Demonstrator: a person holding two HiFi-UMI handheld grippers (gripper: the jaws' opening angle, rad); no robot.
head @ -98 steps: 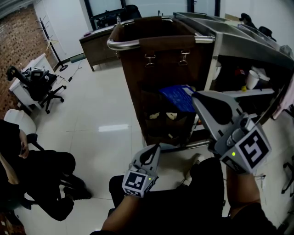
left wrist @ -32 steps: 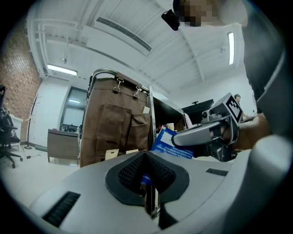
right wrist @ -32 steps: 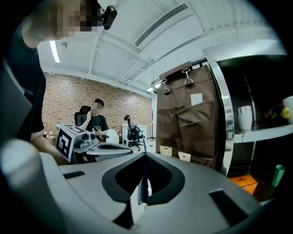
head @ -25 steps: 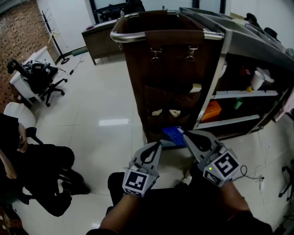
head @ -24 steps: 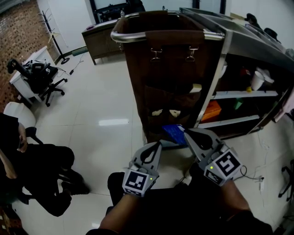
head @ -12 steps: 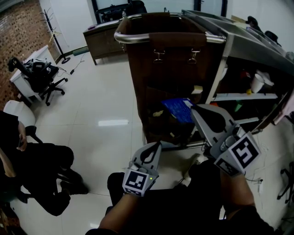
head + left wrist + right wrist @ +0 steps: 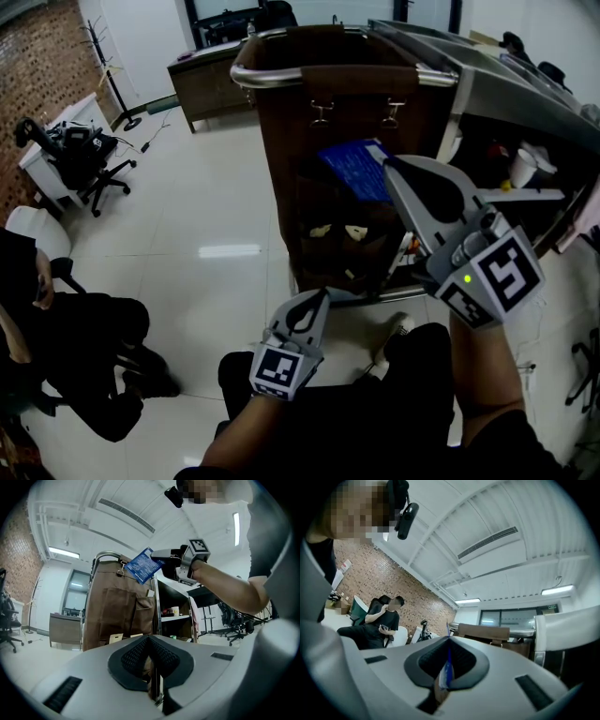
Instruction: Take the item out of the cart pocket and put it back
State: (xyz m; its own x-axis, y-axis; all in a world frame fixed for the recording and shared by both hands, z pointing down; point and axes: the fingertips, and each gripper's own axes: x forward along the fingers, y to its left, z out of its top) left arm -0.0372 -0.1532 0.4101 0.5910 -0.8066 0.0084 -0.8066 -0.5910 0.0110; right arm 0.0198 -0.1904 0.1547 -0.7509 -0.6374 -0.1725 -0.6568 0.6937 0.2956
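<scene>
Blue packet (image 7: 352, 169) hangs in the air, pinched at its right edge by the right tool (image 7: 387, 169), in front of the upper part of the brown fabric bag (image 7: 281, 159) that covers the end of the cart (image 7: 469, 84). It sits just below the two metal clips (image 7: 322, 113) that fasten the bag to the chrome rail (image 7: 272, 77), and above the row of pockets (image 7: 333, 246), where small cream-coloured items (image 7: 322, 230) poke out. Whether the packet touches the fabric cannot be told. In the right gripper view the right tool's (image 7: 448, 641) pads are pressed onto the packet (image 7: 447, 670), seen edge-on as a thin blue-and-white strip. The left tool (image 7: 321, 298) hangs low, near the person's lap and well apart from the cart; in the left gripper view its (image 7: 150, 638) jaws are pressed together with nothing between them (the packet (image 7: 145, 565) and the right tool (image 7: 160, 555) show high up beyond it). To the cart's right, open shelves (image 7: 511, 195) carry a white cup (image 7: 517, 167). A person in black (image 7: 80, 347) sits on the glossy floor's (image 7: 206, 206) left side.
</scene>
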